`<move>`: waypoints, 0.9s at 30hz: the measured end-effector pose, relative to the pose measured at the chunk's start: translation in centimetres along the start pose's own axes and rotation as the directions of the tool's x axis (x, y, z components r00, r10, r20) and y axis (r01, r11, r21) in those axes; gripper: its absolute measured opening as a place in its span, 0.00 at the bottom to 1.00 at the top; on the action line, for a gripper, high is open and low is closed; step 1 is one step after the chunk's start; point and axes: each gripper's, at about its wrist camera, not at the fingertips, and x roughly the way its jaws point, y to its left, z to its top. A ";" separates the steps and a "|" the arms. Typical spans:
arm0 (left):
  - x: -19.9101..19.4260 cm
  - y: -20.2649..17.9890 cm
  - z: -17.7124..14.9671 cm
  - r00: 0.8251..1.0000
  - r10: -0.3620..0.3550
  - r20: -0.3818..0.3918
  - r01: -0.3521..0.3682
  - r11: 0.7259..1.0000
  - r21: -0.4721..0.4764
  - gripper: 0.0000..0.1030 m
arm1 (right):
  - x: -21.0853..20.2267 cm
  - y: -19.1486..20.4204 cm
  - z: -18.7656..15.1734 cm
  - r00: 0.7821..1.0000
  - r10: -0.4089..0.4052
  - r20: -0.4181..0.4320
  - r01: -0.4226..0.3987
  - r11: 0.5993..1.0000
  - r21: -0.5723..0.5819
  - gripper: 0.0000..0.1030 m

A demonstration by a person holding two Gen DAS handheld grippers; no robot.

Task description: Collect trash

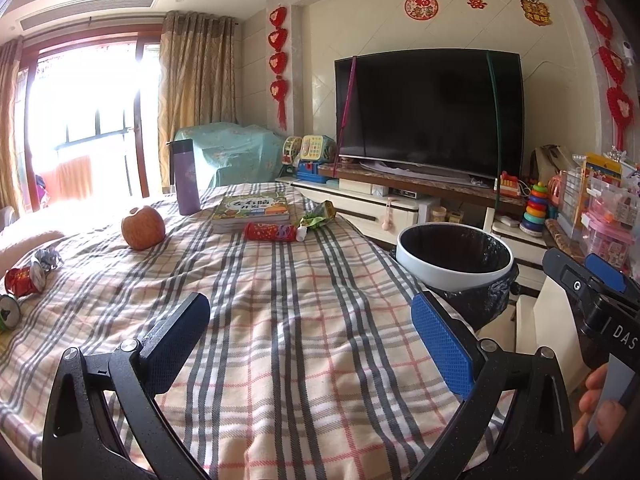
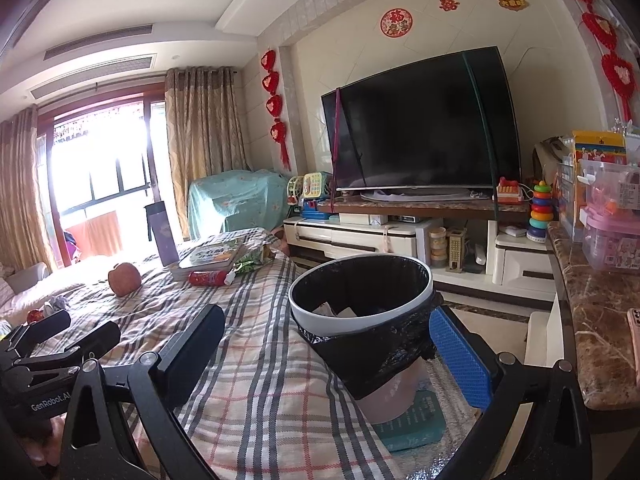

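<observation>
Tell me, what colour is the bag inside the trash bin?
Black. The bag lines the white-rimmed trash bin; the right wrist view shows it best.

plaid cloth (image 1: pixel 300 320); black-lined white bin (image 2: pixel 362 304); blue tongs (image 1: pixel 316 344)

1. The near and middle stretch of the plaid-covered table (image 1: pixel 304 320) lies bare — a gripper can sweep across it unhindered.
2. Along the far edge stand a purple tumbler (image 1: pixel 186 178), a stack of green-covered books (image 1: pixel 252 210), a red snack tube (image 1: pixel 272 232) and a crumpled green wrapper (image 1: pixel 318 216), close together.
3. A reddish apple (image 1: pixel 143 227) sits apart, left of the books.
4. At the left edge lie a crushed red can (image 1: pixel 24 280) and crumpled foil (image 1: pixel 48 258).
5. Off the right edge stands a white-rimmed, black-lined bin (image 2: pixel 360 300) — its mouth is open from above.
</observation>
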 end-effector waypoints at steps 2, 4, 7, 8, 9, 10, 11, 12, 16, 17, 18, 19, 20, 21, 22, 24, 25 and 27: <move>0.0 0.0 0.0 1.000 -0.001 -0.001 0.001 1.000 0.000 1.00 | 0.0 0.0 0.0 1.000 0.002 -0.002 -0.002 1.000 0.000 1.00; 0.1 0.0 0.0 1.000 -0.003 -0.004 0.003 1.000 0.002 1.00 | 0.1 0.1 0.0 1.000 0.003 -0.006 -0.003 1.000 0.001 1.00; 0.2 -0.1 -0.1 1.000 -0.007 -0.006 0.007 1.000 0.003 1.00 | 0.0 0.1 0.1 1.000 0.005 -0.009 -0.005 1.000 0.004 1.00; 0.1 -0.1 -0.1 1.000 -0.008 -0.007 0.008 1.000 0.002 1.00 | 0.0 0.1 0.1 1.000 0.005 -0.009 -0.005 1.000 0.004 1.00; 0.1 -0.1 -0.1 1.000 -0.008 -0.007 0.008 1.000 0.002 1.00 | 0.0 0.1 0.1 1.000 0.006 -0.009 -0.006 1.000 0.006 1.00; 0.1 -0.1 -0.1 1.000 -0.007 -0.006 0.007 1.000 0.003 1.00 | 0.1 0.1 0.1 1.000 0.007 -0.009 -0.007 1.000 0.007 1.00; 0.1 -0.1 -0.1 1.000 -0.007 -0.007 0.007 1.000 0.003 1.00 | 0.1 0.1 0.2 1.000 0.008 -0.009 -0.008 1.000 0.008 1.00; 0.1 -0.1 -0.1 1.000 -0.008 -0.008 0.008 1.000 0.003 1.00 | 0.1 0.2 0.2 1.000 0.008 -0.009 -0.008 1.000 0.009 1.00; 0.1 -0.1 -0.2 1.000 -0.009 -0.010 0.009 1.000 0.003 1.00 | 0.1 0.2 0.1 1.000 0.012 -0.012 -0.012 1.000 0.012 1.00; 0.1 -0.1 -0.2 1.000 -0.009 -0.011 0.009 1.000 0.003 1.00 | 0.1 0.2 0.1 1.000 0.013 -0.012 -0.012 1.000 0.012 1.00; 0.1 -0.1 -0.2 1.000 -0.010 -0.012 0.010 1.000 0.002 1.00 | 0.1 0.3 0.1 1.000 0.012 -0.012 -0.012 1.000 0.012 1.00; 0.1 -0.1 -0.2 1.000 -0.012 -0.012 0.012 1.000 0.001 1.00 | 0.1 0.2 0.1 1.000 0.013 -0.010 -0.012 1.000 0.012 1.00; 0.1 -0.1 -0.2 1.000 -0.012 -0.013 0.012 1.000 0.001 1.00 | 0.1 0.2 0.1 1.000 0.012 -0.011 -0.012 1.000 0.012 1.00; 0.1 -0.1 -0.2 1.000 -0.012 -0.013 0.012 1.000 0.001 1.00 | 0.2 0.3 0.1 1.000 0.012 -0.012 -0.012 1.000 0.012 1.00; 0.1 -0.1 -0.2 1.000 -0.013 -0.012 0.013 1.000 0.001 1.00 | 0.1 0.2 0.1 1.000 0.012 -0.012 -0.012 1.000 0.013 1.00; 0.1 -0.1 -0.2 1.000 -0.014 -0.013 0.014 1.000 0.002 1.00 | 0.1 0.3 0.1 1.000 0.013 -0.012 -0.013 1.000 0.014 1.00; 0.2 -0.1 -0.2 1.000 -0.014 -0.013 0.014 1.000 0.002 1.00 | 0.1 0.2 0.1 1.000 0.013 -0.011 -0.013 1.000 0.013 1.00; 0.2 -0.1 -0.2 1.000 -0.015 -0.014 0.015 1.000 0.003 1.00 | 0.2 0.4 0.1 1.000 0.013 -0.012 -0.013 1.000 0.012 1.00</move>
